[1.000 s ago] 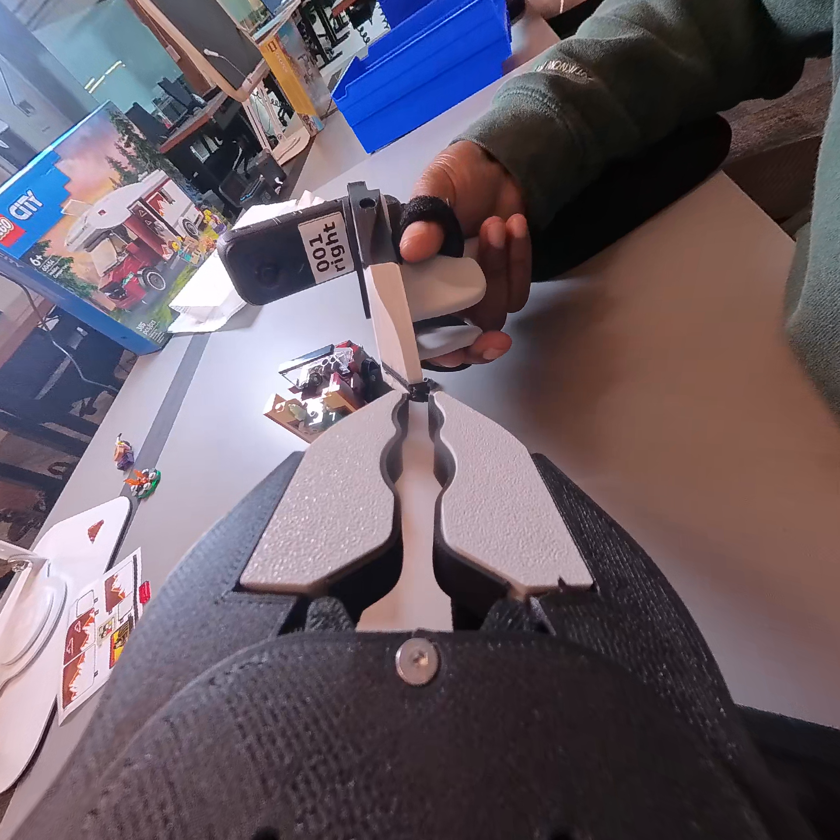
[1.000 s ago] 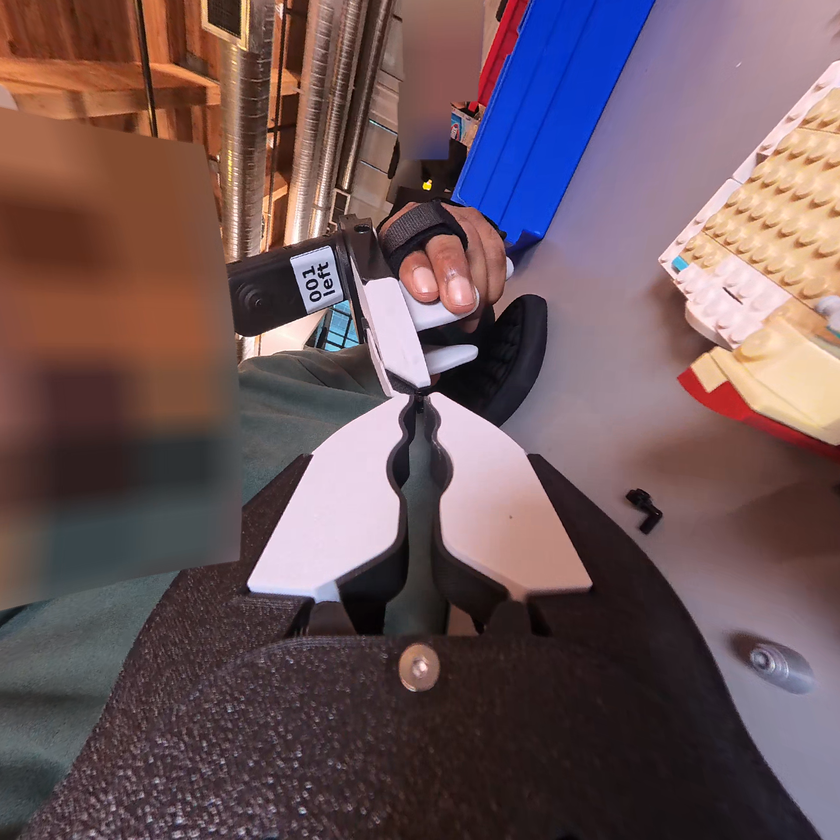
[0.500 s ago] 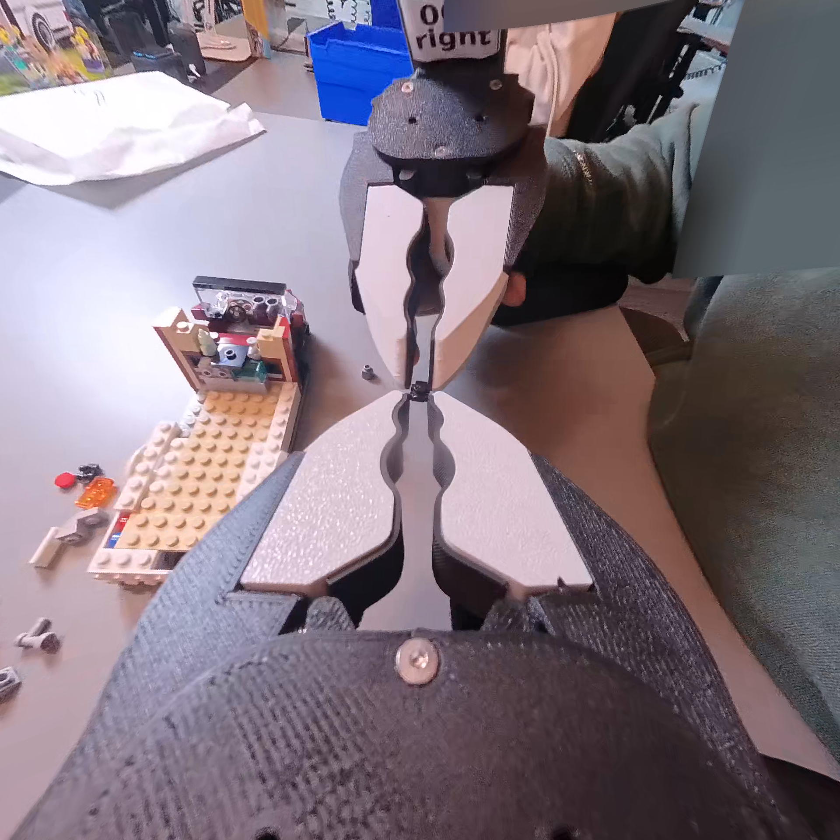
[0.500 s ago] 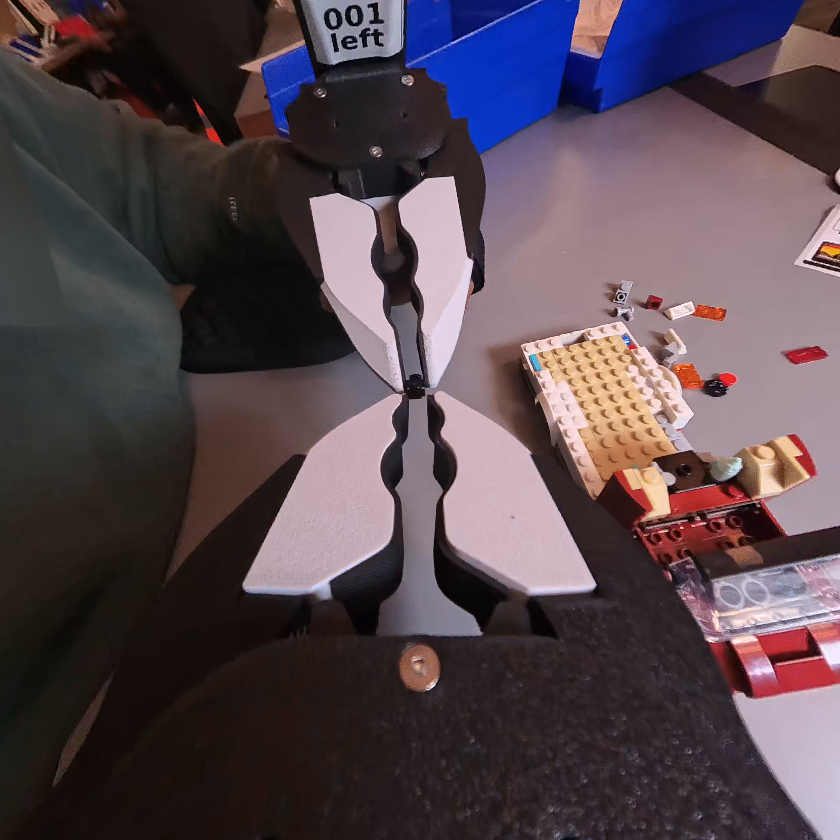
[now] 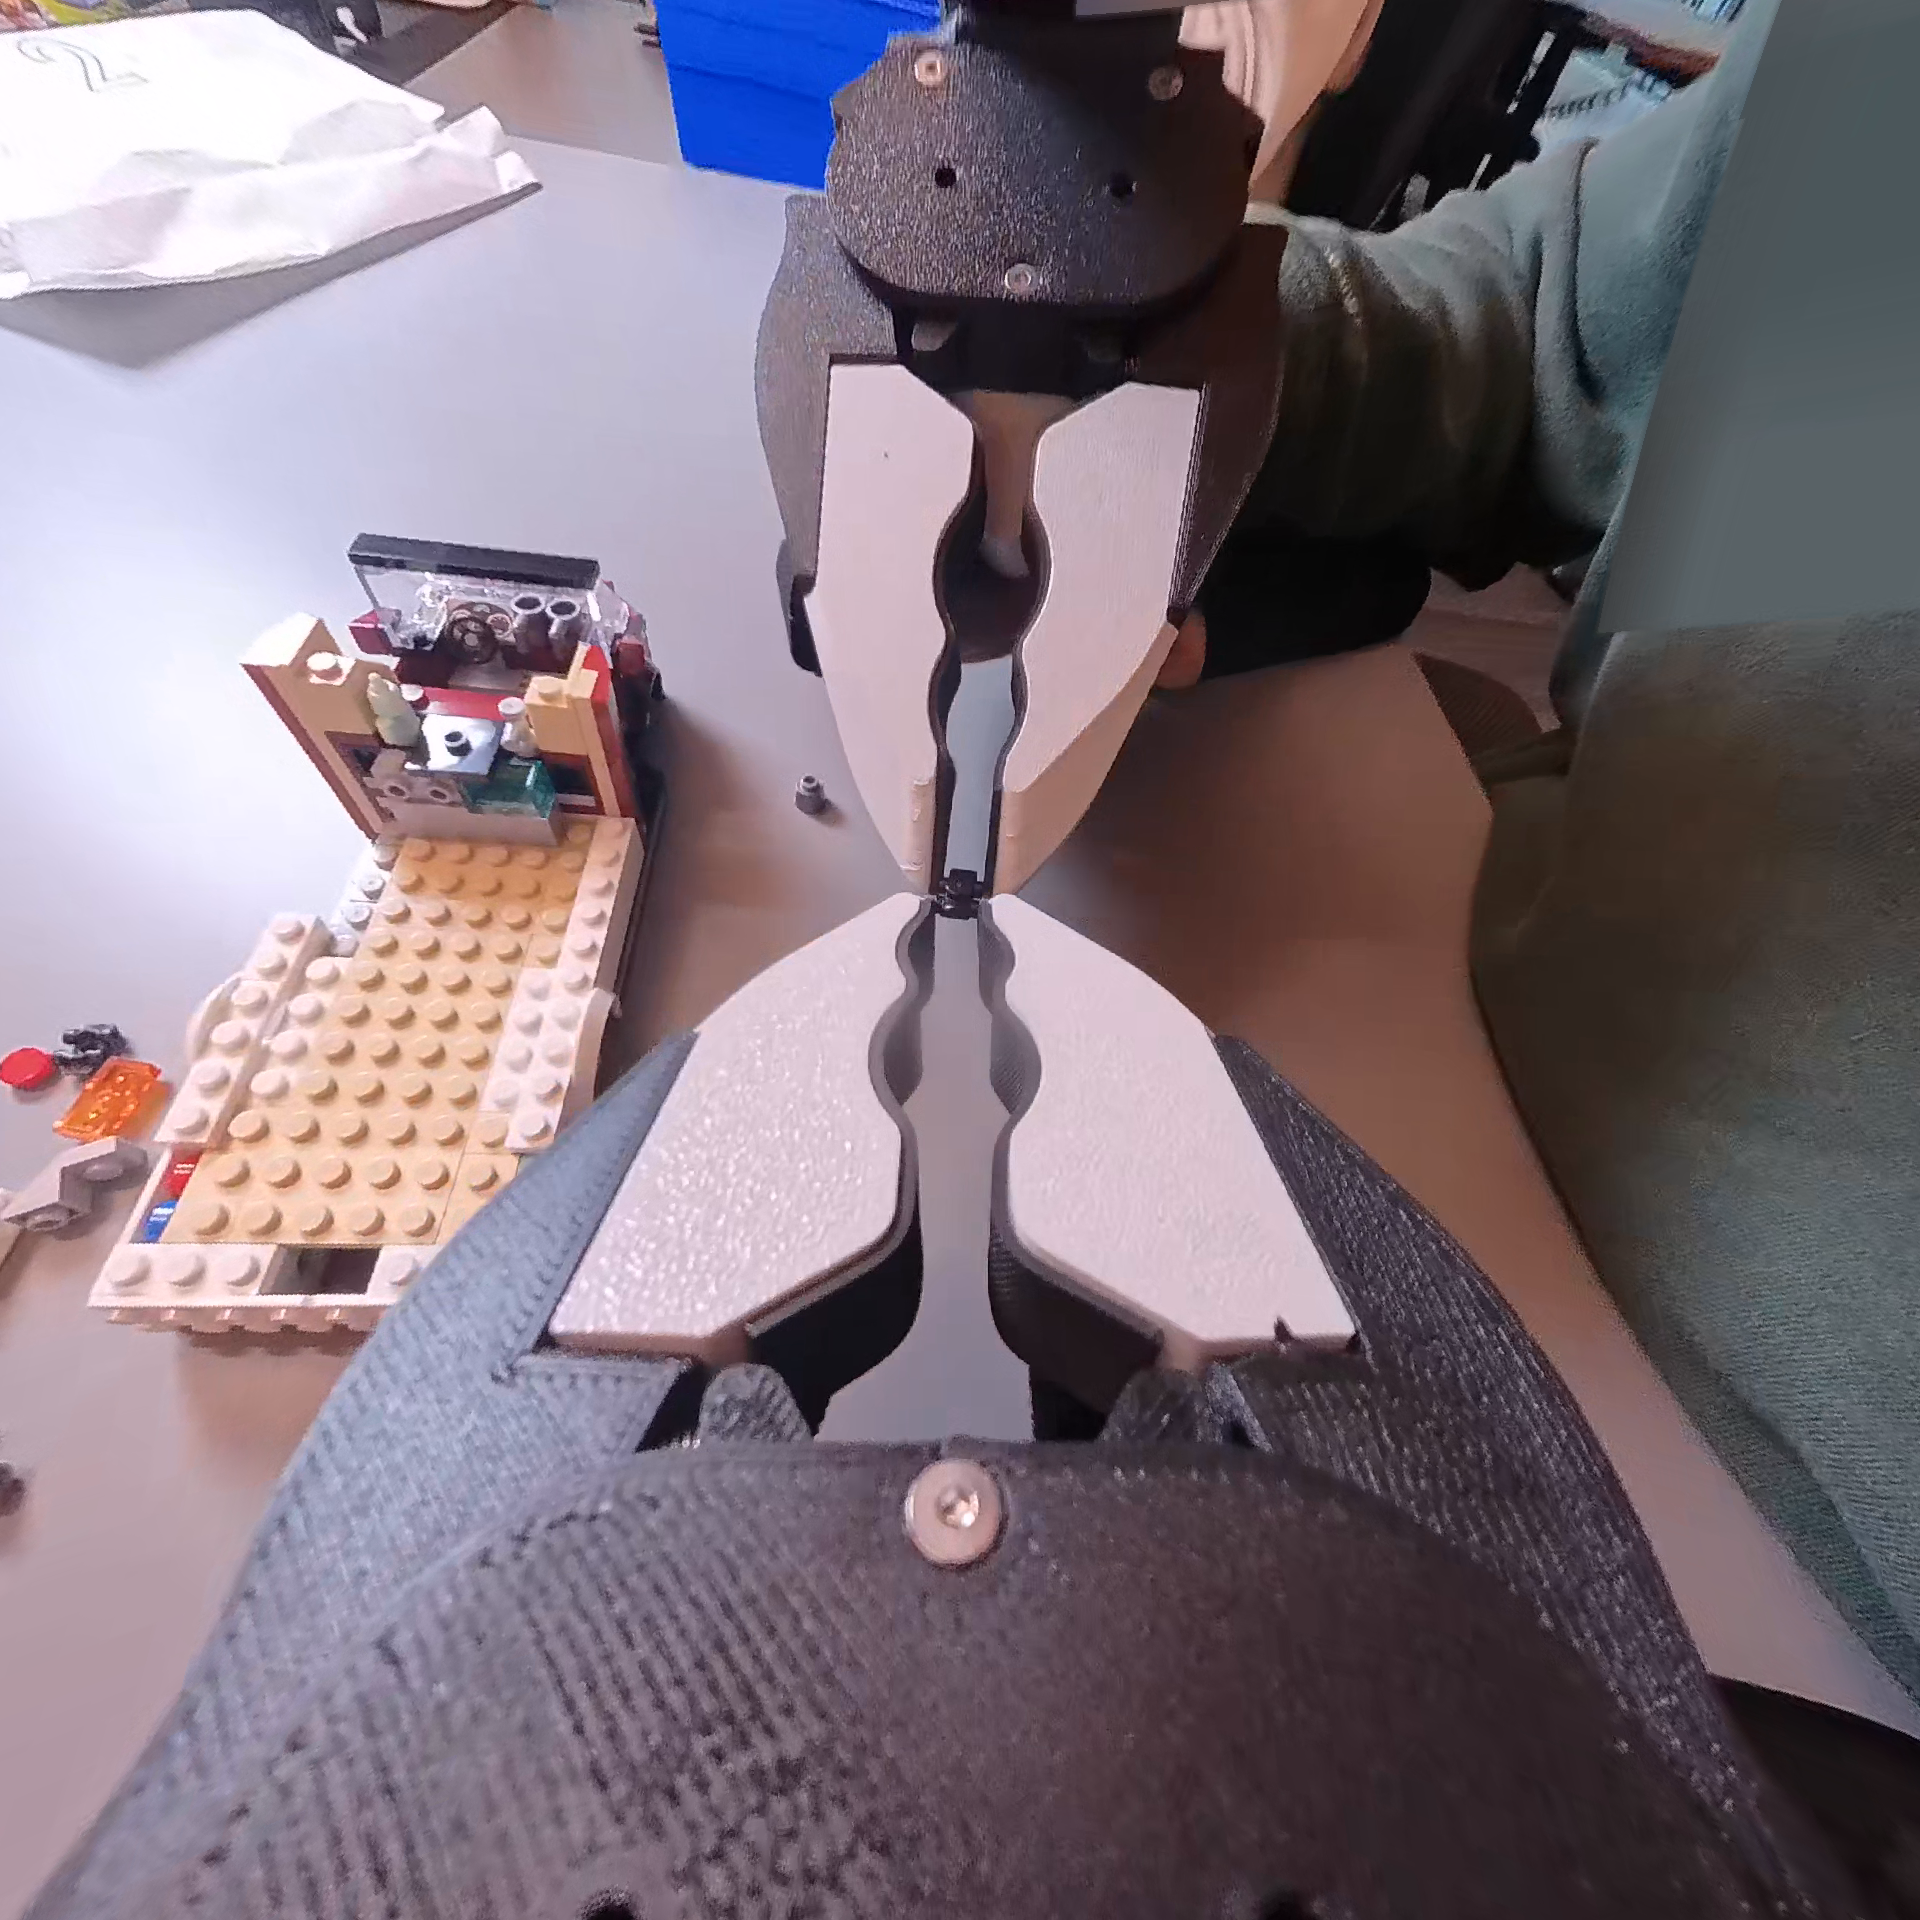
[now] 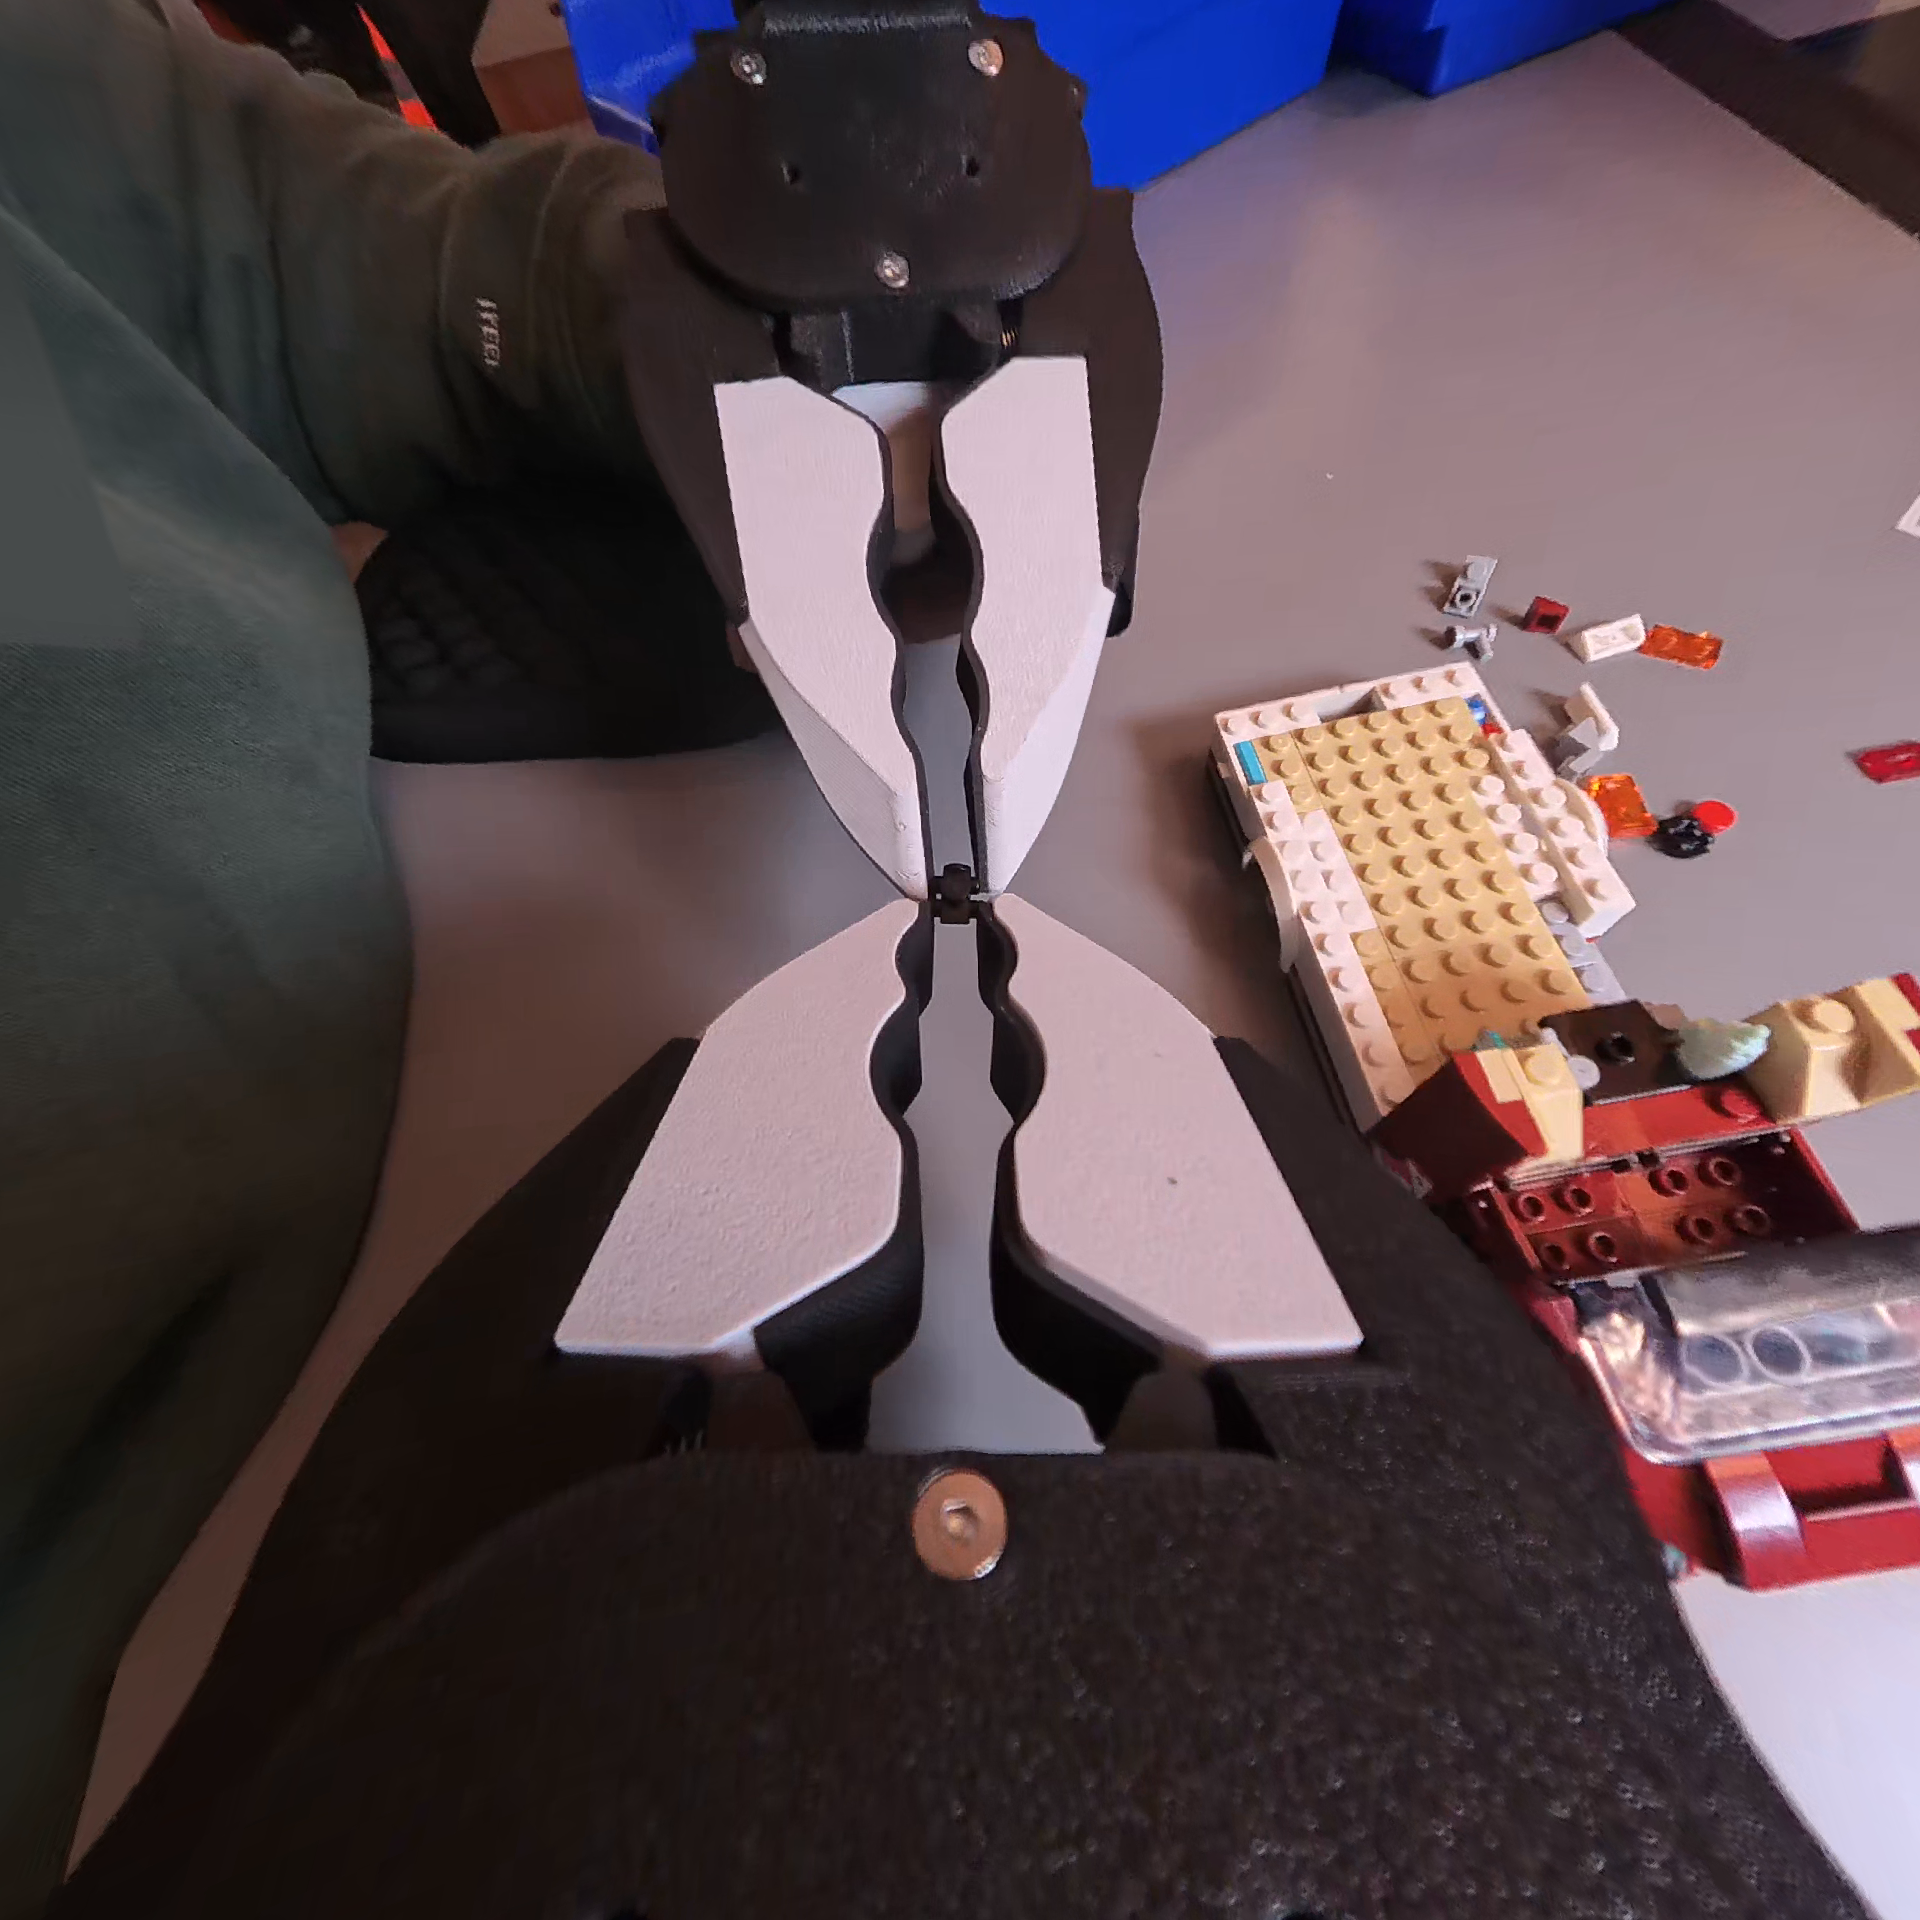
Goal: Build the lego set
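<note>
My left gripper [image 5: 958, 923] and my right gripper [image 6: 954, 925] meet tip to tip above the grey table [image 5: 364, 436]. Both are pinched on one small black lego piece [image 5: 958, 894], which also shows in the right wrist view [image 6: 954, 889]. The right gripper's white fingers [image 5: 883, 623] face me in the left wrist view, and the left gripper's fingers [image 6: 821, 623] face me in the right wrist view. The lego build, a tan studded floor [image 5: 395, 1039] with white edging and a dark red cab [image 5: 488, 675], lies on the table to the side [image 6: 1434, 862].
Loose small pieces lie beside the build: an orange tile [image 5: 109, 1096], a dark stud [image 5: 810, 798], and grey, white and red bits [image 6: 1610, 639]. Blue bins [image 6: 1195, 73] and a white paper bag [image 5: 208, 156] sit farther back. A person's green sleeve [image 6: 260, 364] fills one side. My two grippers' fingertips are within a few centimetres of each other. The orange tile [image 5: 109, 1096] is about 15 centimetres from both grippers' fingertips. Seen from the right wrist view [image 6: 1617, 795] as well.
A second ago both grippers were turned sideways; they have swung level over the table, tips still together on the black piece. Since half a second ago they have come slightly closer to the cameras.
</note>
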The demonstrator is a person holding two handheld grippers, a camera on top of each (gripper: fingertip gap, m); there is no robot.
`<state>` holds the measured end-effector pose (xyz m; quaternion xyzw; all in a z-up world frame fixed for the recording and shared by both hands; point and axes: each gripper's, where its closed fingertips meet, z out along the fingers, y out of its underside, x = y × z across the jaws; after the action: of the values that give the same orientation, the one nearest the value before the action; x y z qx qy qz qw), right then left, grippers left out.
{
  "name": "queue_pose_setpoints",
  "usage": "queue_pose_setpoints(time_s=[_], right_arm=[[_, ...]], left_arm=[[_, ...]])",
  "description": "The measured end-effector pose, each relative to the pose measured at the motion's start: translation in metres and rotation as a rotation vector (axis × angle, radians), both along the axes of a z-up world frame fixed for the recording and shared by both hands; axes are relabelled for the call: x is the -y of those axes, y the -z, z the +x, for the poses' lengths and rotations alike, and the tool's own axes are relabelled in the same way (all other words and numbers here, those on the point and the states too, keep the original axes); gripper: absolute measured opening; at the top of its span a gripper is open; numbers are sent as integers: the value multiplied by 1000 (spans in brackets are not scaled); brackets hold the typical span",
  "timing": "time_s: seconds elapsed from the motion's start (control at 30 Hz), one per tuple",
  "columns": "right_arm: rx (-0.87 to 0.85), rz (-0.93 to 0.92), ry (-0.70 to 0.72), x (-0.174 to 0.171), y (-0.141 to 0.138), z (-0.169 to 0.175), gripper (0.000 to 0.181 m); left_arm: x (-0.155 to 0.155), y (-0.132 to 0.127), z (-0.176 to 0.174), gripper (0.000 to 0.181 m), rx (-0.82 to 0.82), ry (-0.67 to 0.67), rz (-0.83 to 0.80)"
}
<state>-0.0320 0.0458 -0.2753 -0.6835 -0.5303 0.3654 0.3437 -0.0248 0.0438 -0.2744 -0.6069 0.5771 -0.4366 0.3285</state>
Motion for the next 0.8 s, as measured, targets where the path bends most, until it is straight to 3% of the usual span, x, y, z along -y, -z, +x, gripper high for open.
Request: queue_pose_setpoints(time_s=[0.13, 0.3, 0.8], right_arm=[[137, 14, 24, 1, 20, 1, 8], [323, 54, 18, 7, 42, 1, 8], [434, 84, 0, 10, 54, 4, 11]], left_arm=[[-3, 24, -5, 13, -130, 0, 109], [7, 39, -3, 14, -196, 53, 127], [10, 56, -2, 7, -291, 74, 194]])
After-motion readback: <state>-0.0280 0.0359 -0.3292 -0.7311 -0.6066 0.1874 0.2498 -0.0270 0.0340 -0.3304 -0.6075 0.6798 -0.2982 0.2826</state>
